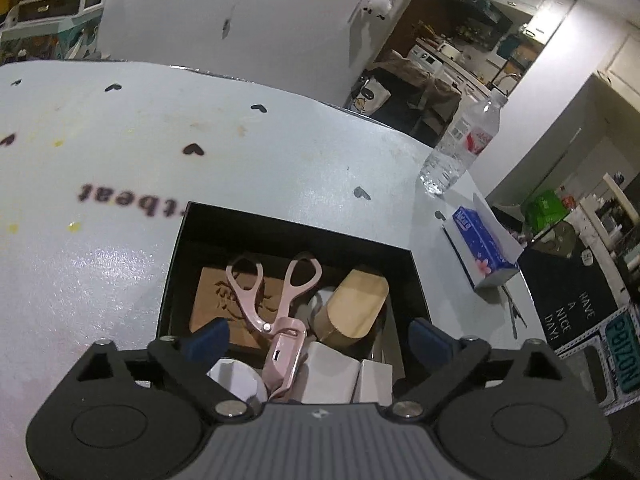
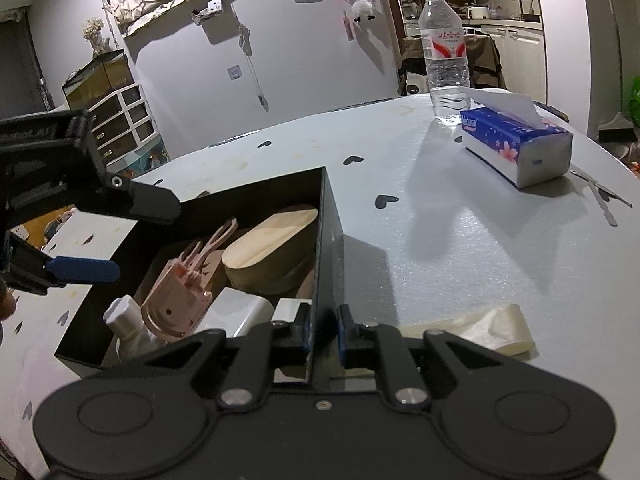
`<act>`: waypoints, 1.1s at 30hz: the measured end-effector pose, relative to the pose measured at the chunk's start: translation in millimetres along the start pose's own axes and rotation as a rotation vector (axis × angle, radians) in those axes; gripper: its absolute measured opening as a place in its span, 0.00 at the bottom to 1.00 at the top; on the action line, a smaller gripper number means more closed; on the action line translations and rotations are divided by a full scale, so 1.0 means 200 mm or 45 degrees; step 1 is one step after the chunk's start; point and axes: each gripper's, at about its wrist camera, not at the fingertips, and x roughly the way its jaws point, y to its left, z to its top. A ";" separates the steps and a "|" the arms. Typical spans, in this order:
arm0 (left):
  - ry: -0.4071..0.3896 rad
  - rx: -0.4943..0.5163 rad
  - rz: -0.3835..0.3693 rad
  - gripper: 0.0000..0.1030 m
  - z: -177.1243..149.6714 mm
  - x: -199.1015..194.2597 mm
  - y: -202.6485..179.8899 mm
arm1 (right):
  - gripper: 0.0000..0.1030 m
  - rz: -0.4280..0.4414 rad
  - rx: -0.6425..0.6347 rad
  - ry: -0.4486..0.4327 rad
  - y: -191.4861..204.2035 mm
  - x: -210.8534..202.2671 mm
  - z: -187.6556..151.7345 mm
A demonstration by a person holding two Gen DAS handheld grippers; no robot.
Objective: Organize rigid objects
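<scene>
A black open box (image 1: 412, 276) (image 2: 326, 216) sits on the pale table. Inside lie a pink eyelash curler (image 1: 276, 320) (image 2: 180, 292), an oval wooden block (image 1: 354, 308) (image 2: 272, 248), a brown engraved board (image 1: 216, 300), a white bottle (image 2: 126, 320) and white blocks (image 1: 330, 374) (image 2: 240, 312). My left gripper (image 1: 316, 338) is open and empty, hovering over the box; it also shows in the right wrist view (image 2: 132, 236). My right gripper (image 2: 324, 334) is shut on the box's right wall near its front corner.
A water bottle (image 1: 464, 140) (image 2: 446, 52) and a blue tissue pack (image 1: 484, 248) (image 2: 516, 144) stand on the table's right part. Metal tweezers (image 2: 600, 196) lie past the tissues. A translucent plastic wrapper (image 2: 480, 328) lies beside the box. The table edge (image 1: 532, 304) is at right.
</scene>
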 end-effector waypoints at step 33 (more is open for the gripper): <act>-0.317 0.317 0.085 1.00 -0.09 -0.38 0.02 | 0.35 -0.036 -0.121 -0.143 0.09 -0.24 0.08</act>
